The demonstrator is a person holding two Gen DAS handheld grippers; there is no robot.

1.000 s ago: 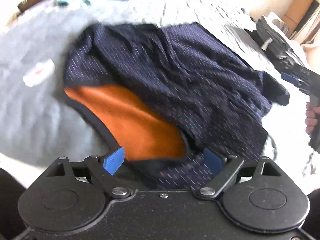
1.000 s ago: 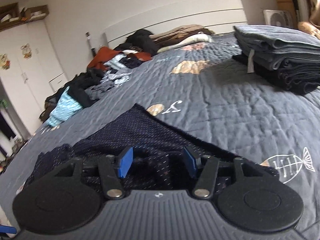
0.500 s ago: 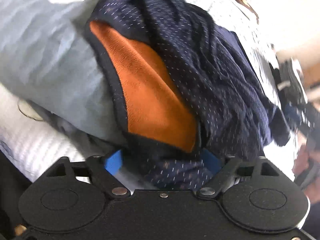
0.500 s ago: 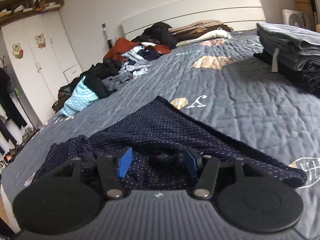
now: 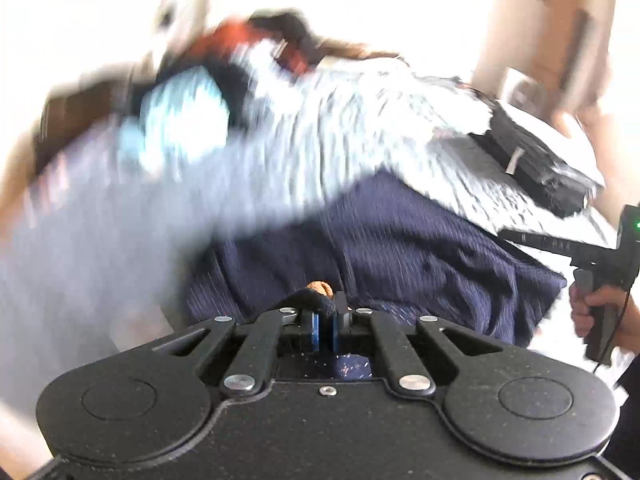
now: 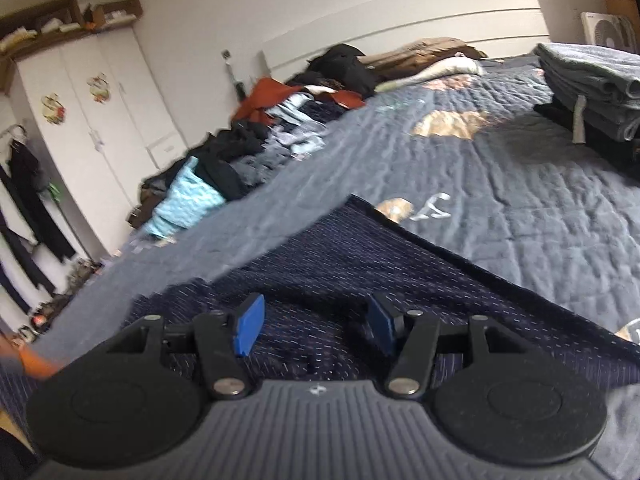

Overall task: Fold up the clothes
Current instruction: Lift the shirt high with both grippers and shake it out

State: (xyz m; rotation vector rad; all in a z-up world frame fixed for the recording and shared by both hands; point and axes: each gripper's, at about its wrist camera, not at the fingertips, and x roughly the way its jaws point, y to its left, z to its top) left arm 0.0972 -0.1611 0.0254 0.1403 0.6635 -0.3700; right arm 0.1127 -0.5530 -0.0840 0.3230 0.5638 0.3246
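Note:
A navy garment (image 5: 420,248) with fine pale dashes and an orange lining lies spread on the grey quilted bed (image 6: 500,184). My left gripper (image 5: 325,330) is shut on a bunched dark edge of it, with a bit of orange lining showing just above the pads. The left wrist view is heavily blurred. My right gripper (image 6: 314,328) stands open low over the same navy garment (image 6: 360,276), with cloth under and between its blue pads (image 6: 249,324) but not pinched. The right gripper's handle, held by a hand (image 5: 600,312), shows at the right edge of the left wrist view.
A stack of folded grey and dark clothes (image 6: 592,92) sits at the bed's right side. A heap of unfolded clothes (image 6: 280,128) runs along the far left edge up to the white headboard (image 6: 400,32). A white wardrobe (image 6: 92,128) stands at the left.
My left gripper has shut on the garment's edge and swung up, so its view now looks across the bed. The right gripper stays open over the garment and has shifted slightly.

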